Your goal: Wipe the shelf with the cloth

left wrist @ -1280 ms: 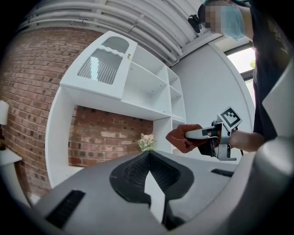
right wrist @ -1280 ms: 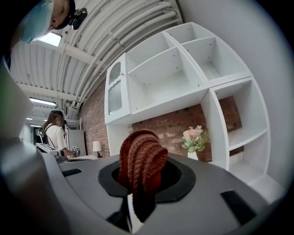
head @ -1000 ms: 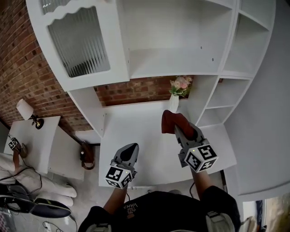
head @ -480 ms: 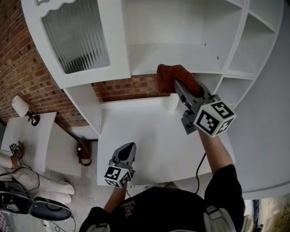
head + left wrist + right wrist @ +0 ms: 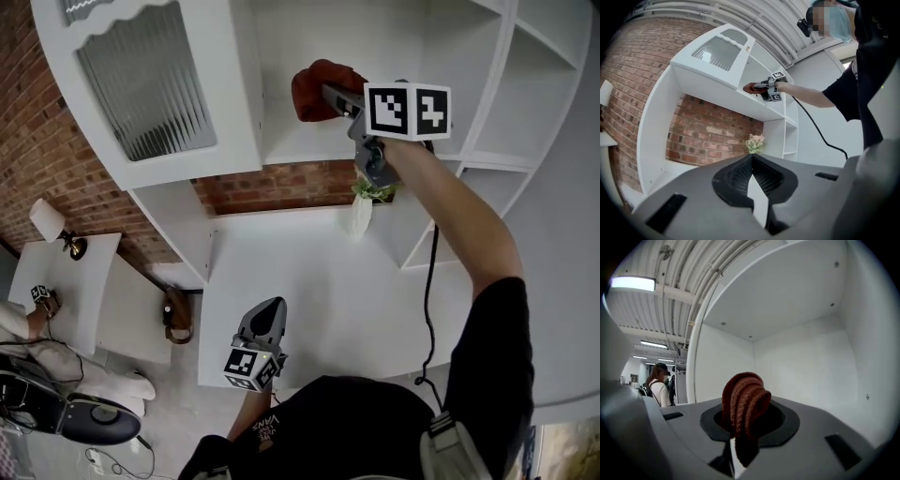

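**Cloth at shelf mouth; wiping stroke not yet confirmed**

Right gripper (image 5: 740, 430): jaws pressed onto a bunched, rust-red knitted cloth (image 5: 745, 399). The cloth bulges out ahead of the jaws in rolled folds.

In the head view the cloth sits at 12 o'clock, at the front of the open upper shelf (image 5: 309, 141). The right gripper view looks into that compartment, showing its back wall (image 5: 806, 357) and ceiling. The shelf board itself lies hidden below the gripper body. Contact between cloth and board cannot be confirmed from any view.

At 6 o'clock from the raised gripper, beneath the shelf, stands a small bunch of flowers (image 5: 373, 192) on the white desk top (image 5: 300, 281). A cabinet door (image 5: 141, 84) with ribbed glass lies at 9 o'clock from the cloth.

Left gripper (image 5: 269, 312): low at 6 o'clock of the head view, over the desk front. Its jaws are pressed together with nothing between them.

A person (image 5: 658, 385) stands in the far background at 9 o'clock of the right gripper view.

Assessment: the step in hand is bringing the cloth to the shelf. The next move calls for pressing the cloth down onto the board and sweeping from 3 to 9 o'clock. Grip must be kept so the bundle does not unroll.
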Tool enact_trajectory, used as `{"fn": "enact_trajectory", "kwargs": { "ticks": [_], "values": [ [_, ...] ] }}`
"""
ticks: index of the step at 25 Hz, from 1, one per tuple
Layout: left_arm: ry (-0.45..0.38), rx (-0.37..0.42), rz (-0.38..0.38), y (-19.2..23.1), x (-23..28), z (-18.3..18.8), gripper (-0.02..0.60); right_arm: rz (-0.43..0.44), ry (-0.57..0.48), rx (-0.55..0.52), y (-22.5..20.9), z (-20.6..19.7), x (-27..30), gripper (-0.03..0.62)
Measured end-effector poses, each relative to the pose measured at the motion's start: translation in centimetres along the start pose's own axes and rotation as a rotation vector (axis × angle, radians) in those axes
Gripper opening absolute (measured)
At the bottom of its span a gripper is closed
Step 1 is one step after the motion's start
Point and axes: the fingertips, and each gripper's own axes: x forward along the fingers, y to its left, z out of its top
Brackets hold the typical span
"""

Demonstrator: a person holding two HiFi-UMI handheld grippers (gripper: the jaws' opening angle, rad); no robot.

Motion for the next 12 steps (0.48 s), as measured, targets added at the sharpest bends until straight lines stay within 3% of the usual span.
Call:
{"fn": "enact_trajectory", "kwargs": {
  "ticks": [12],
  "values": [
    [0.001, -0.053, 0.180, 2.0, -2.4, -1.5, 0.008, -0.089, 0.306, -0.110, -3.0, -2.8, 12.6, 0.094]
  ]
}}
